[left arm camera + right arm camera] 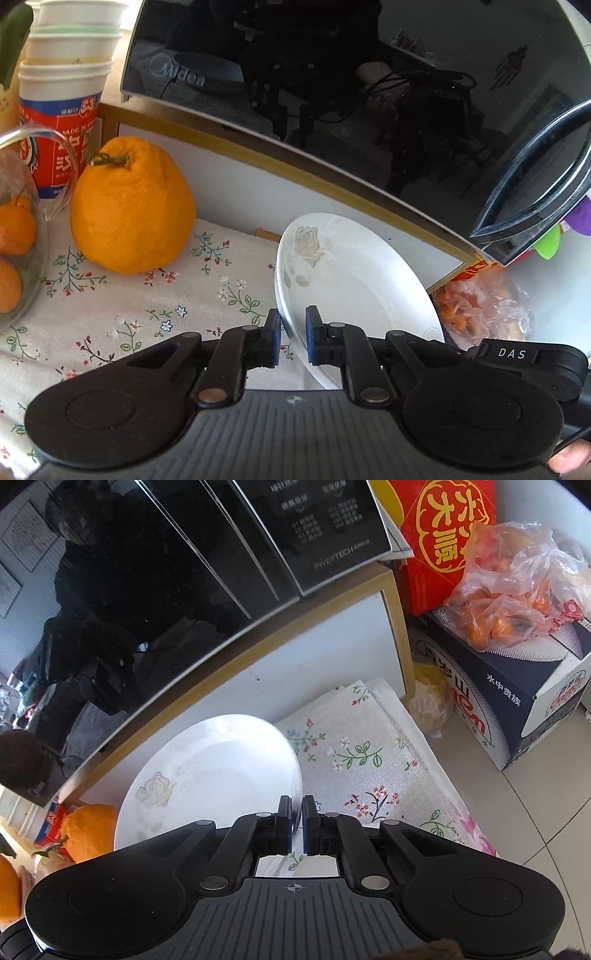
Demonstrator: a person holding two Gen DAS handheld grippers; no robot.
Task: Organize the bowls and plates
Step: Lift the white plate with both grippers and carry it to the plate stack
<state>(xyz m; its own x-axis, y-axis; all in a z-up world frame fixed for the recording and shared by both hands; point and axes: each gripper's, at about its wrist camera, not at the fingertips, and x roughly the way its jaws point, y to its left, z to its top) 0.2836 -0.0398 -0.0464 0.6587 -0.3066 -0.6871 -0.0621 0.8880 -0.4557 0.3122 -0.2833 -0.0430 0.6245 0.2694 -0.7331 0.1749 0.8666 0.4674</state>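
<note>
The right gripper (pixel 295 819) had its jaws clenched on the rim of the white plate (pixel 210 771), only a thin sliver of gap showing between the pads where the edge passed through. The left gripper (pixel 293 341) straddled the opposite rim of the plate (pixel 351 280), its jaws a little wider, one pad on each face; whether they truly pressed on the porcelain could not be told from that view. There appeared to be two plates stacked (a second rim showed just under the first in the left wrist view).

The plate stood tilted, its far side just beside the white cabinet front (pixel 295 664) under the black microwave (pixel 166 572), its near side over the floral cloth (pixel 365 760) on the counter. A large orange (pixel 133 206) sat on the cloth left of the plate, and a bag of small oranges (pixel 513 587) lay beyond it to the right.

To move it well, both grips should probably stay level with each other, seated deep enough past the lip, and the plate should be kept off the cabinet front and the orange.
</note>
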